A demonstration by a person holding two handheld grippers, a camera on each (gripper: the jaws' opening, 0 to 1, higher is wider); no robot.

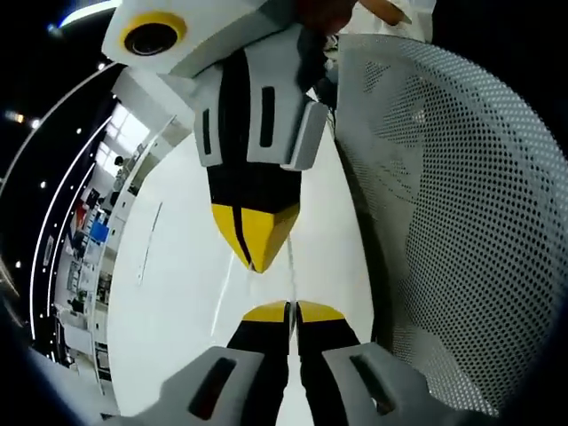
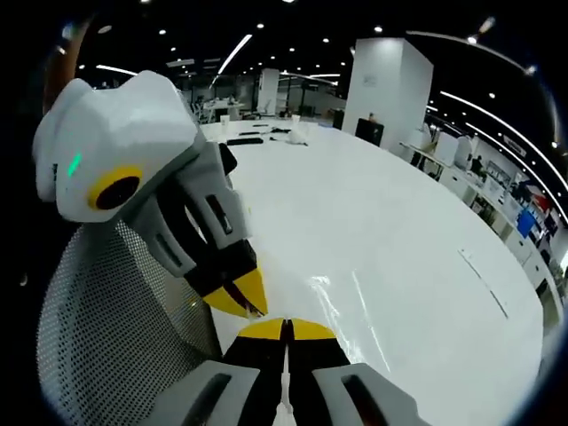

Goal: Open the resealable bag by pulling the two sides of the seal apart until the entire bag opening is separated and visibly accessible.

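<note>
Left tongs (image 1: 288, 308): one pair, yellow tips pressed together on the clear resealable bag (image 1: 232, 282).
Right tongs (image 2: 286, 325): one pair, tips together, pinching the same bag (image 2: 342, 306).
Bag: one, thin film between both tongs, just above the white desk (image 2: 399, 231).
Mesh chair (image 1: 453, 222): one, just beside the tongs.
Background: office, far beyond the desk.

Clear, nearly invisible resealable plastic bag (image 2: 342, 306): outline and seal too faint against the white tabletop (image 2: 399, 231) to trace; whether its mouth is parted cannot be told. Grey perforated mesh chair back (image 1: 444, 231): cut off by the edge. Distant desks and shelving (image 1: 89, 240): too small to identify.
</note>
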